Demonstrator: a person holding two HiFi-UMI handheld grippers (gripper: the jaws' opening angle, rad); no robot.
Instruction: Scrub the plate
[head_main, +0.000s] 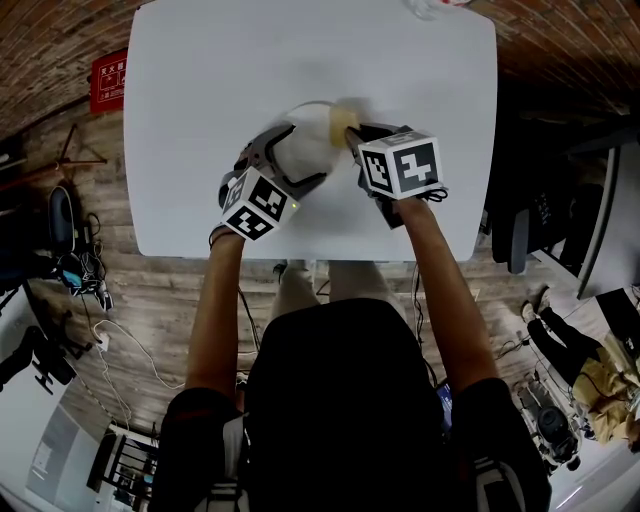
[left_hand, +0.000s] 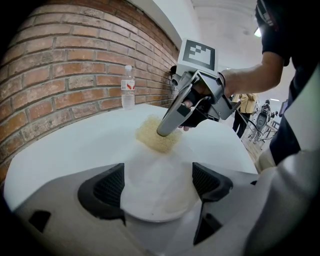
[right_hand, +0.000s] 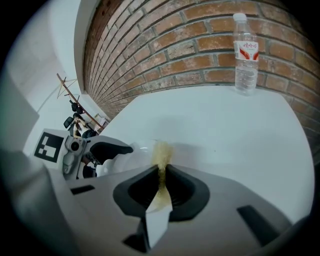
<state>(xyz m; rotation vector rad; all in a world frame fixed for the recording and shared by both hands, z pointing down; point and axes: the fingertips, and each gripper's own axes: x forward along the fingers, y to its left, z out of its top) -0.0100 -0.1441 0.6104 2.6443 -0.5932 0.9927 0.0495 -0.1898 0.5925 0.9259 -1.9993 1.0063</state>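
Left gripper (left_hand: 157, 181) has the white plate (head_main: 308, 135) clamped between its jaws, low over the white table (head_main: 200, 100). Right gripper (right_hand: 162, 182) is pinched tight on a yellow sponge (left_hand: 155, 134), pressing it onto the plate's far rim. A capped clear bottle (right_hand: 246, 55) stands upright by the brick wall, well apart.

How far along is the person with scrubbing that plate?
Done: the left gripper is shut on the white plate, and the right gripper is shut on the yellow sponge. In hand: the sponge is pressed against the plate's edge, so scrubbing looks under way. Left: hard to say, since the plate shows no clear dirt or suds to judge by.
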